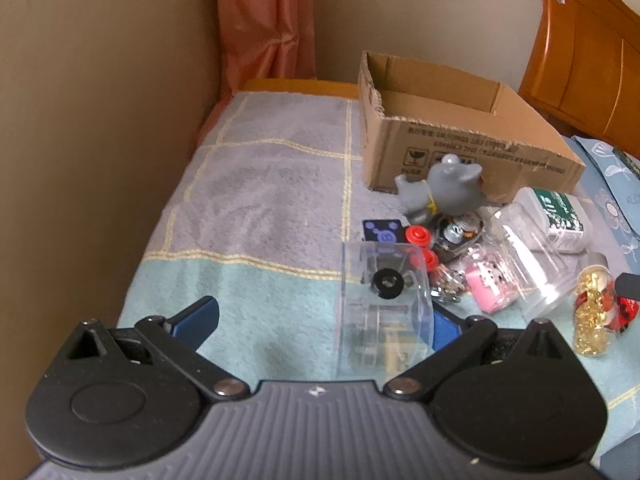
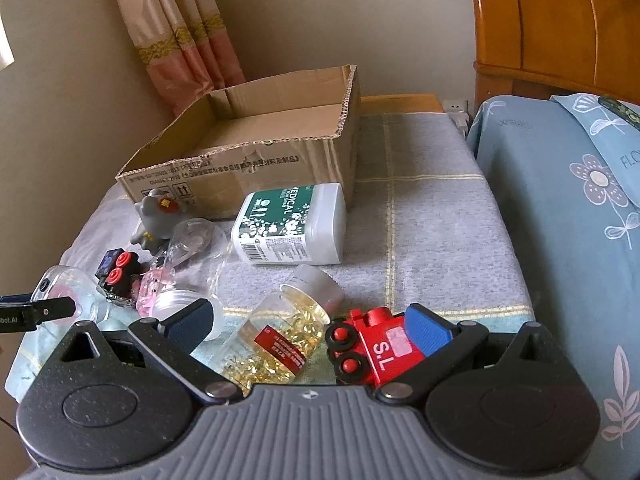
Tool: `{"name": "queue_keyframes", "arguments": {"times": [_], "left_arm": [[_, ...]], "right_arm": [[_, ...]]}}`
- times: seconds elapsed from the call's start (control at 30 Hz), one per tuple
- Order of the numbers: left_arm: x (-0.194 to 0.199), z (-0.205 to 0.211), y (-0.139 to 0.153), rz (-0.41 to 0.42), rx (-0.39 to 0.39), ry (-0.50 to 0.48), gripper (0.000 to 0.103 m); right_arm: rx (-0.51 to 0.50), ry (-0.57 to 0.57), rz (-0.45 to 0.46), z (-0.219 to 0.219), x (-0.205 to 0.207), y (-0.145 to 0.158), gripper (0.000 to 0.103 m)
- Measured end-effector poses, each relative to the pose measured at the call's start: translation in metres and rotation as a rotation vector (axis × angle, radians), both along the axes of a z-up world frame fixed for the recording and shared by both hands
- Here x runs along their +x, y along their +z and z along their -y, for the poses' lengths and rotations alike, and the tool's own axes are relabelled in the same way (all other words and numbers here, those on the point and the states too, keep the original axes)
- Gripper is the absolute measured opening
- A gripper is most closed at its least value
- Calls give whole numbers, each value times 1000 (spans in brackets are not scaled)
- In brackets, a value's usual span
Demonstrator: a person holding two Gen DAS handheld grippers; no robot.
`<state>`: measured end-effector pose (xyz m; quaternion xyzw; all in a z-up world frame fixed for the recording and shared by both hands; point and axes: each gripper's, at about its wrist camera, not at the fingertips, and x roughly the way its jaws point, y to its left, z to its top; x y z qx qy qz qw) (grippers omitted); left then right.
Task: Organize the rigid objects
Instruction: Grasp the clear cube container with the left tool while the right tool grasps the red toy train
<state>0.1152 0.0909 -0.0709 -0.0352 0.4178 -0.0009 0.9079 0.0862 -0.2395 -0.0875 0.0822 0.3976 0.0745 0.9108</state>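
An open cardboard box (image 1: 460, 136) (image 2: 256, 152) stands at the back of the towel-covered table. In front of it lie a grey toy animal (image 1: 444, 188) (image 2: 158, 216), a white medical bottle (image 2: 292, 224) (image 1: 556, 216), a clear jar (image 1: 528, 260), a pink item (image 1: 490, 280), a capsule bottle (image 2: 280, 332) (image 1: 592, 312) and a red toy train (image 2: 376, 348). My left gripper (image 1: 320, 320) is open around a clear plastic jar (image 1: 384, 304) lying on its side. My right gripper (image 2: 308, 324) is open, with the capsule bottle and red train between its fingers.
A wall runs along the left, with a curtain (image 1: 260, 28) in the corner. A wooden headboard (image 2: 552, 20) and blue floral bedding (image 2: 580, 208) lie on the right. A small black toy with red knobs (image 2: 118, 268) sits among the clutter.
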Motion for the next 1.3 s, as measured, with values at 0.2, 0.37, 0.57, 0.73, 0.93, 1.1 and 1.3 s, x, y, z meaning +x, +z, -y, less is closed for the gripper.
{"name": "queue_keyframes", "arguments": {"times": [0.2,0.37,0.57,0.73,0.93,1.1,1.3], "left_arm": [[-1,4,-7,-4,-12,-43,98],[-1,12,-14,-2,-19,-64,76],[-3,20,-17,8,-29,-86,50],[-3,24,-19,22,-22,-91,40],[-1,25,-19,19,-4,-93,39],[-2,27,-19,16,4,-88,40],[-2,27,-18,6,8,-94,40]], "right_arm": [[-25,0,8,8,-2,-1,103],[-36,75,27,15,-5,-6,103],[-51,138,20,20,1,-12,103],[-29,189,31,22,2,-14,103],[41,273,17,26,10,-20,103],[96,315,-37,32,15,-21,103],[132,368,-90,33,-5,-20,103]]}}
